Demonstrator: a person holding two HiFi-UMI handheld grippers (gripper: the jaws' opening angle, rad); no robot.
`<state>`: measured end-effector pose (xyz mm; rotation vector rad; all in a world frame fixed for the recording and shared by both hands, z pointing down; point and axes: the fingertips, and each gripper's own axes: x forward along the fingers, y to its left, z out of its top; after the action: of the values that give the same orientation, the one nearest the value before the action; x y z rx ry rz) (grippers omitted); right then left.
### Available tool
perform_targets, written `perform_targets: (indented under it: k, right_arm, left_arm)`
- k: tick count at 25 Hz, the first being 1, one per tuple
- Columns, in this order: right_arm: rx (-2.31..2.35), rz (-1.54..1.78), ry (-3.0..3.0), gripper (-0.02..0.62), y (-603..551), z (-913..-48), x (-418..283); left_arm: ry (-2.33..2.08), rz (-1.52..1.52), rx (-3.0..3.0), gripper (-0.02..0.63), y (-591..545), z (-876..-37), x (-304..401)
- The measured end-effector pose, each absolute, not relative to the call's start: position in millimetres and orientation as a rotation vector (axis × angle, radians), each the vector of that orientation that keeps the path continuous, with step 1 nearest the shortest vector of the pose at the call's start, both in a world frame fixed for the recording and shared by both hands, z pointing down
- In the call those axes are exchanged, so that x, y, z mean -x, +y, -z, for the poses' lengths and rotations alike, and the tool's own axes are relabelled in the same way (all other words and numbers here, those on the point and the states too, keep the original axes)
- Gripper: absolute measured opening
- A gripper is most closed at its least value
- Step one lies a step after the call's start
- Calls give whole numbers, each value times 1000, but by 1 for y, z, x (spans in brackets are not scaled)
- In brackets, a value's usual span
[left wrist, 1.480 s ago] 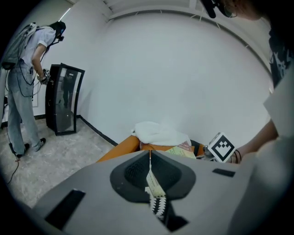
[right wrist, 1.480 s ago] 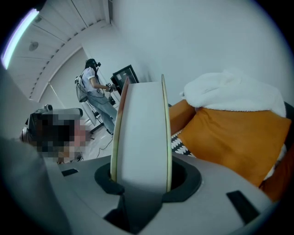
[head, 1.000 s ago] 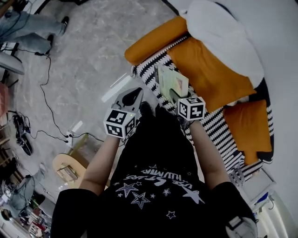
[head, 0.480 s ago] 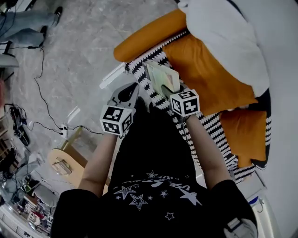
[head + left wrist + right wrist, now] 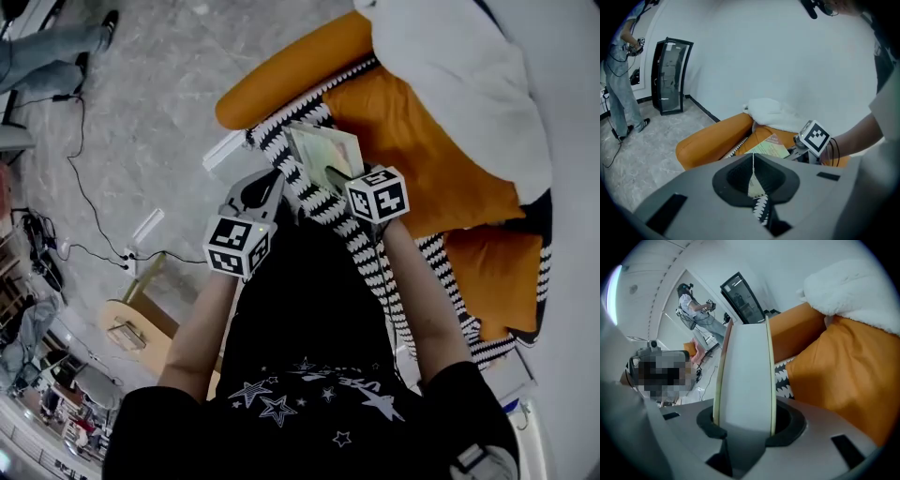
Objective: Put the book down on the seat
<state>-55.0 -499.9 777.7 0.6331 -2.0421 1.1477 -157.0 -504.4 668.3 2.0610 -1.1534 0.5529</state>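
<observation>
Above the seat (image 5: 417, 155): book (image 5: 322, 153), not yet set down.
My right gripper (image 5: 342, 178) clamps it by one edge; my left gripper (image 5: 265, 187) is closed, empty. Remaining: lower, release.

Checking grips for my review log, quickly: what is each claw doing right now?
Left claw: closed, empty.
Right claw: closed on the book.

Book (image 5: 323, 155): smooth paper cover, matt. Seat cushion (image 5: 422, 150): orange woven cloth. Throw (image 5: 314, 199): coarse knit; floor (image 5: 159, 112): smooth marbled stone.
</observation>
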Motion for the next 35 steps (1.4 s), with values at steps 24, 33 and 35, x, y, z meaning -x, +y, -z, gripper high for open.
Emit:
perform_targets:
  k: [24,33,35]
  right_arm:
    - [-968,-1063,-1929,275,-524,-763,-9]
    - [-1139,-1047,-1854,275,-526,-747,-45]
    - [-1151,-1041,-1861,275,-528,-741,-45]
  left_arm:
    - [-1083,-565,-2209,15,-512,-635,129]
    - [-1099,-526,-2197,15,-503,-628,138]
    - [-1107,-520,-2199,15,-505,-626,139]
